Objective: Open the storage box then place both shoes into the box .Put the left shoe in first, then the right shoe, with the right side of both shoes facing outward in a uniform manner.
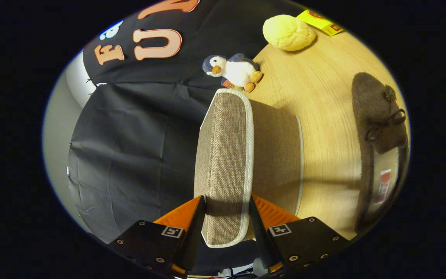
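Note:
The view is rolled sideways, so the wooden table (pixel 323 97) runs up the right side. My gripper (pixel 227 201) is shut on the storage box's lid (pixel 225 155), a brown woven flap with white trim; one finger presses on each face near its edge. The lid stands lifted away from the box body (pixel 277 155), which lies just behind it on the table. A brown fuzzy shoe (pixel 378 116) with a lace bow rests on the table beyond the box, well to the right of my fingers, with a red-and-white label showing inside it.
A plush penguin (pixel 232 71) sits at the table's far edge just past the lid's far end. A yellow round plush (pixel 289 33) and a yellow packet (pixel 321 21) lie further back. Black cloth wall (pixel 130 147) hangs left of the lid.

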`<state>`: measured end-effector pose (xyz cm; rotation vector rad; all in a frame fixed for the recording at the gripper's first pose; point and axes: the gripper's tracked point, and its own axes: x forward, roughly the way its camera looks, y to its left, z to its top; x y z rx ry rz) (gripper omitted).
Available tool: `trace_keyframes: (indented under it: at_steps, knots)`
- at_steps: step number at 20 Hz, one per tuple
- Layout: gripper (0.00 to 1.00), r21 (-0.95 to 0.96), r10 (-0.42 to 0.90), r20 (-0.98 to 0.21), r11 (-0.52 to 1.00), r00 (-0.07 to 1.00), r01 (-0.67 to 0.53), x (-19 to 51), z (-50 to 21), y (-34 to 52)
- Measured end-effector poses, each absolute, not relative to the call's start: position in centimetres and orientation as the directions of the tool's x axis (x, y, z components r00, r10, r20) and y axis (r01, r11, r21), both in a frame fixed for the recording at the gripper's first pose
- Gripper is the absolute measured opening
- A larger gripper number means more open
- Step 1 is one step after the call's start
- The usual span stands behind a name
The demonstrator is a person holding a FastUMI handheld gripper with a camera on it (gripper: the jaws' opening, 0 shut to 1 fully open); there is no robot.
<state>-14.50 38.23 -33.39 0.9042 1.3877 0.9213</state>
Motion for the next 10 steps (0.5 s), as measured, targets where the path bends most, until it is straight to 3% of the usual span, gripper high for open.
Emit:
trace_keyframes:
  at_steps: [7, 10]
  knots:
    - [0.60, 0.976, 0.976, -0.218, 0.218, 0.024, 0.026, -13.3, -25.9, 37.9]
    - [0.60, 0.980, 0.980, -0.197, 0.198, 0.035, -0.026, -12.7, -23.7, 38.9]
